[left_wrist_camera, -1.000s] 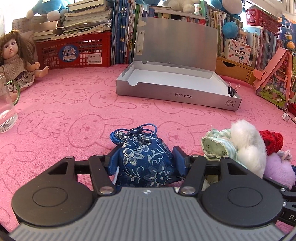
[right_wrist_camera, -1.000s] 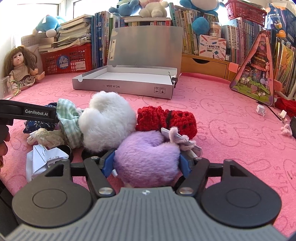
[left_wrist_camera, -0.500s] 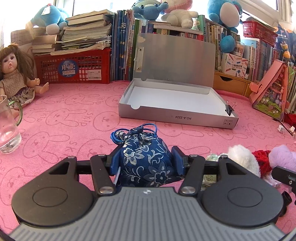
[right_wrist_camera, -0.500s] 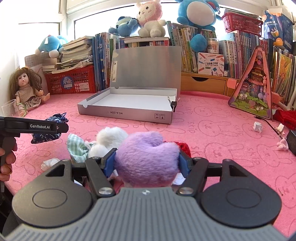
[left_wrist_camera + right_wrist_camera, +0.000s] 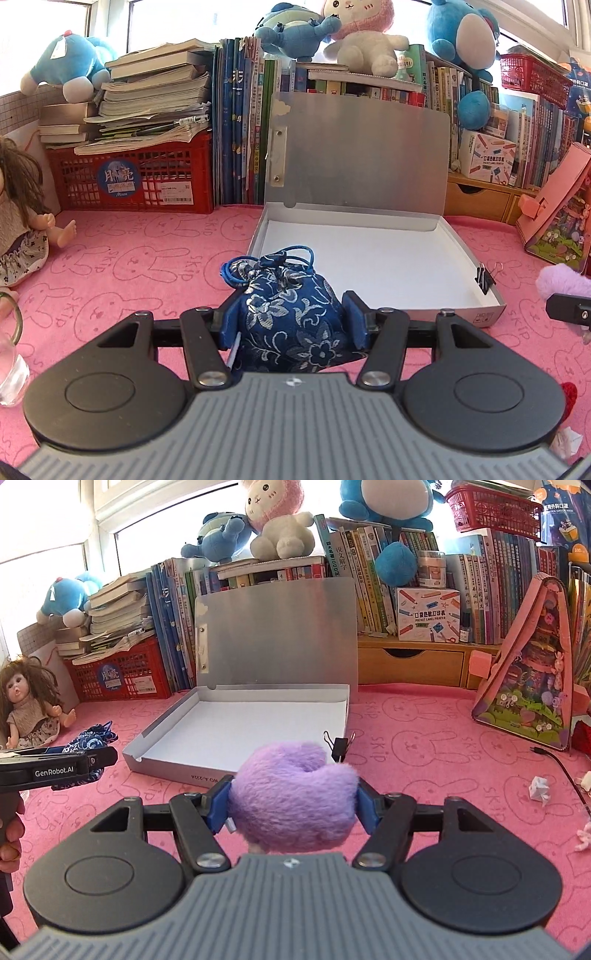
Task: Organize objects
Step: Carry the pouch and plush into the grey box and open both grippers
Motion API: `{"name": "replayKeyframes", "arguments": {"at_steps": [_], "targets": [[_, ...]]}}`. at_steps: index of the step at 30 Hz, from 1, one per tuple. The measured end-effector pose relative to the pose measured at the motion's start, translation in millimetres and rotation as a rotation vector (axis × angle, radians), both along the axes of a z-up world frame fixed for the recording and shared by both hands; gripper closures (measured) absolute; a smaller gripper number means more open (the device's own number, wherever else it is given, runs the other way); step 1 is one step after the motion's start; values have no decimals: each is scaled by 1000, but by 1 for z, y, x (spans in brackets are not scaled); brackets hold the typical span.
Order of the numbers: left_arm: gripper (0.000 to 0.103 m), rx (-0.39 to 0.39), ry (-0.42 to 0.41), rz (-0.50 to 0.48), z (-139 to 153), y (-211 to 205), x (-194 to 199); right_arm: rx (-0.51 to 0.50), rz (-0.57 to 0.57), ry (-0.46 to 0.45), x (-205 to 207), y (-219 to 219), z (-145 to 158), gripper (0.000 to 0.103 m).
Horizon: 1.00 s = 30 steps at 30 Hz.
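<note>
My left gripper (image 5: 291,317) is shut on a blue floral drawstring pouch (image 5: 291,317), held above the pink mat just in front of the open silver box (image 5: 369,258). The right gripper (image 5: 293,797) is shut on a fluffy purple plush (image 5: 295,794), also lifted off the mat and close to the box (image 5: 258,723). The box's white inside is bare and its lid stands upright at the back. In the right wrist view the left gripper (image 5: 103,757) with the pouch (image 5: 88,740) shows at the left edge. The purple plush (image 5: 561,284) peeks in at the right of the left wrist view.
A black binder clip (image 5: 338,746) sits on the box's near right corner. A doll (image 5: 29,709) and a glass (image 5: 11,369) are at the left. A red crate (image 5: 136,177), books and plush toys line the back; a pink triangular toy (image 5: 532,672) stands right.
Both grippers have risen off the mat with their loads and moved toward the silver box. The pile of white, red and green items has dropped out of both views.
</note>
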<state>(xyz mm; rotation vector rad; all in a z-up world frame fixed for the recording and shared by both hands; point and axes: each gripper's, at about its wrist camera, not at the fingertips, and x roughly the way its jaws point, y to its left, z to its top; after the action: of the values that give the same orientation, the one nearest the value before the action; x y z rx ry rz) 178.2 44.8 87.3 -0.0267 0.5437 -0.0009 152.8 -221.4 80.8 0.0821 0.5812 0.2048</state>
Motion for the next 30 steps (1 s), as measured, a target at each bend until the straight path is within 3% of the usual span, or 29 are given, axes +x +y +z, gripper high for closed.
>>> {"name": "replayKeyframes", "arguments": {"at_steps": [3, 7, 13, 19, 24, 30], "targets": [[41, 1, 4, -2, 1, -1, 30, 49, 11, 25, 30, 0, 0, 34], [41, -53, 35, -8, -8, 1, 70, 76, 24, 54, 70, 7, -6, 34], [41, -122, 125, 29, -41, 8, 116, 91, 15, 101, 115, 18, -28, 34], [41, -99, 145, 26, -57, 5, 123, 60, 21, 145, 128, 31, -50, 34], [41, -134, 145, 41, -53, 10, 126, 40, 22, 127, 135, 34, -47, 34], [41, -114, 142, 44, -52, 9, 122, 66, 48, 115, 135, 32, -48, 34]]}}
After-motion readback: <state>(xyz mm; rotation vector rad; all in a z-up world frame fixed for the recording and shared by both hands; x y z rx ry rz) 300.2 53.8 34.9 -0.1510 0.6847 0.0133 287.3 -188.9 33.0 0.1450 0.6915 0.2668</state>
